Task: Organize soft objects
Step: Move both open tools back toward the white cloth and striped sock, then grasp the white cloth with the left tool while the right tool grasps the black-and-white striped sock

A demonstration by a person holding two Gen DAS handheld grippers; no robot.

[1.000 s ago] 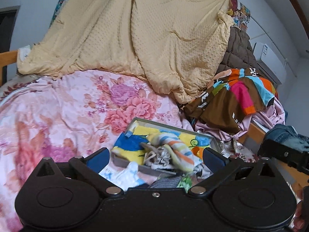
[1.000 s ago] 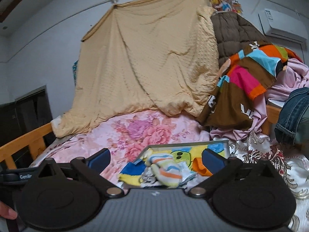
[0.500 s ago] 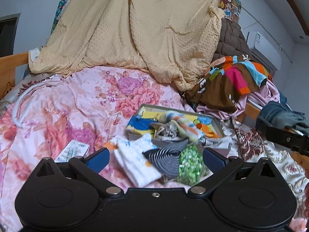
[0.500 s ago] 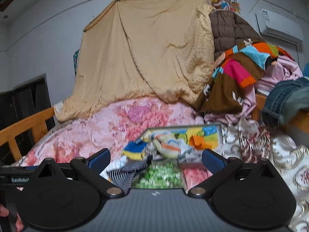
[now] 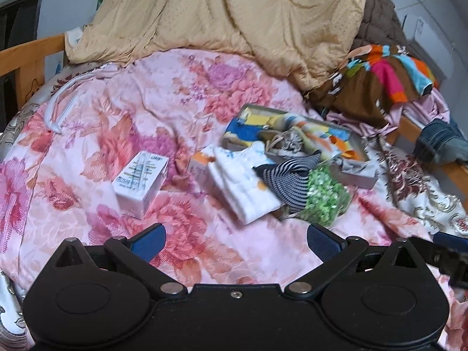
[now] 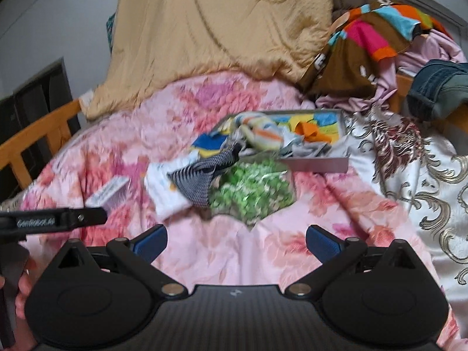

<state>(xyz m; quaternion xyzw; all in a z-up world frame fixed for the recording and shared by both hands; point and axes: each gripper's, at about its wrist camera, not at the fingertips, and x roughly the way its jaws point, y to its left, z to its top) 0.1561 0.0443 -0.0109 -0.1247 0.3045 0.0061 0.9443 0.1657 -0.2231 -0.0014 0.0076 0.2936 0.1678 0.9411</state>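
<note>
A grey tray [image 5: 358, 179] [image 6: 318, 164] on the pink floral bedspread holds several colourful socks and cloths. In front of it lie a white cloth [image 5: 244, 181] [image 6: 162, 188], a dark striped cloth [image 5: 288, 180] [image 6: 196, 182] and a green patterned cloth [image 5: 323, 197] [image 6: 251, 194]. My left gripper [image 5: 235, 241] is open and empty, well short of the pile. My right gripper [image 6: 236, 241] is open and empty, just short of the green cloth. The left gripper also shows at the left edge of the right wrist view [image 6: 52, 220].
A white carton [image 5: 142, 182] [image 6: 109, 194] and an orange-white box [image 5: 199, 166] lie left of the pile. A beige quilt [image 5: 234, 14], a multicoloured garment [image 5: 380, 79] and jeans [image 6: 438, 87] are heaped behind. A wooden bed rail [image 6: 38, 134] stands left.
Both grippers have pulled back from the tray and tilted down. The loose cloths and the white carton have come into view. Both grippers stay open.
</note>
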